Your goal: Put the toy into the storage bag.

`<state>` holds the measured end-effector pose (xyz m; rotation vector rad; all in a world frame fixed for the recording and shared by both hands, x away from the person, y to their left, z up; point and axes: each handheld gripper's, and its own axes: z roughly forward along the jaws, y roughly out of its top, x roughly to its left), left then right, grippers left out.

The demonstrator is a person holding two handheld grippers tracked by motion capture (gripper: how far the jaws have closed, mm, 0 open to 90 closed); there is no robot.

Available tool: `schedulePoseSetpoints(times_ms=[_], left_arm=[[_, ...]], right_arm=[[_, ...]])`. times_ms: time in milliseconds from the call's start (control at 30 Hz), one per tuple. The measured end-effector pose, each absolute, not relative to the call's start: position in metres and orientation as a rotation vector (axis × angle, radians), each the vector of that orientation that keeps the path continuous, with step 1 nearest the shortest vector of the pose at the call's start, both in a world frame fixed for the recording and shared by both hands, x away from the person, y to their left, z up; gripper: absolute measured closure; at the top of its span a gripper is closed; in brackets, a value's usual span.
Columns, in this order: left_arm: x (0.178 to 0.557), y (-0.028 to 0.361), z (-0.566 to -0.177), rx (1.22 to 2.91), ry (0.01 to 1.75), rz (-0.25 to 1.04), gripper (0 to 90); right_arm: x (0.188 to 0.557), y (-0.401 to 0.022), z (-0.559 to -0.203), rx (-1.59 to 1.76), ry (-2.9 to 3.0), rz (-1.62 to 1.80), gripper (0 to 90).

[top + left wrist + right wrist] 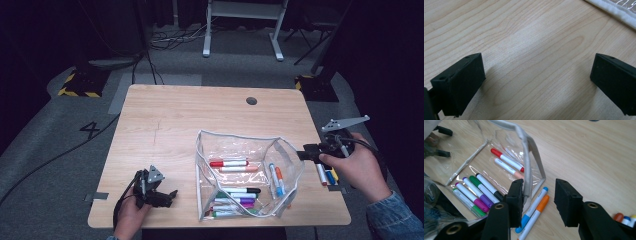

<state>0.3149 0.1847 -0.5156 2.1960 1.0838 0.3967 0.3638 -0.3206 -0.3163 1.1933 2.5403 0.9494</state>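
Note:
A clear plastic pouch (pixel 239 141) with a white rim (pixel 527 160) stands open on the wooden table (pixel 175 115). Several markers lie in it, among them a red one (pixel 228 163) (pixel 503 158), a blue one (pixel 531 210) and an orange one (pixel 538 210). My right gripper (pixel 303 153) (pixel 539 195) is at the pouch's right side with its jaws apart. The rim runs against the inner face of its left jaw, and nothing is pinched. My left gripper (pixel 169 198) (pixel 537 75) rests low on bare wood left of the pouch, jaws wide, nothing between them.
A few loose markers (pixel 327 176) (pixel 624 218) lie on the table under my right hand, near the right edge. A round hole (pixel 251 100) sits at the table's far side. Beyond the table stand a white desk frame (pixel 244 20) and floor cables (pixel 170 37).

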Motion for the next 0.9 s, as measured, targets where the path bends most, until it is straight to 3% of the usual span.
schedulePoseSetpoints(times_ms=[200, 467, 900], left_arm=[[0.315, 0.184, -0.516, 2.193, 1.089, 0.39, 0.0], [0.315, 0.184, -0.516, 2.193, 1.089, 0.39, 0.0], [0.315, 0.184, -0.516, 2.193, 1.089, 0.39, 0.0]], right_arm=[[0.359, -0.329, -0.324, 1.224, 2.487, 1.076, 58.9], [0.341, -0.35, -0.307, 1.216, 2.379, 1.096, 60.3], [0.341, -0.35, -0.378, 1.336, 2.481, 0.97, 57.7]])
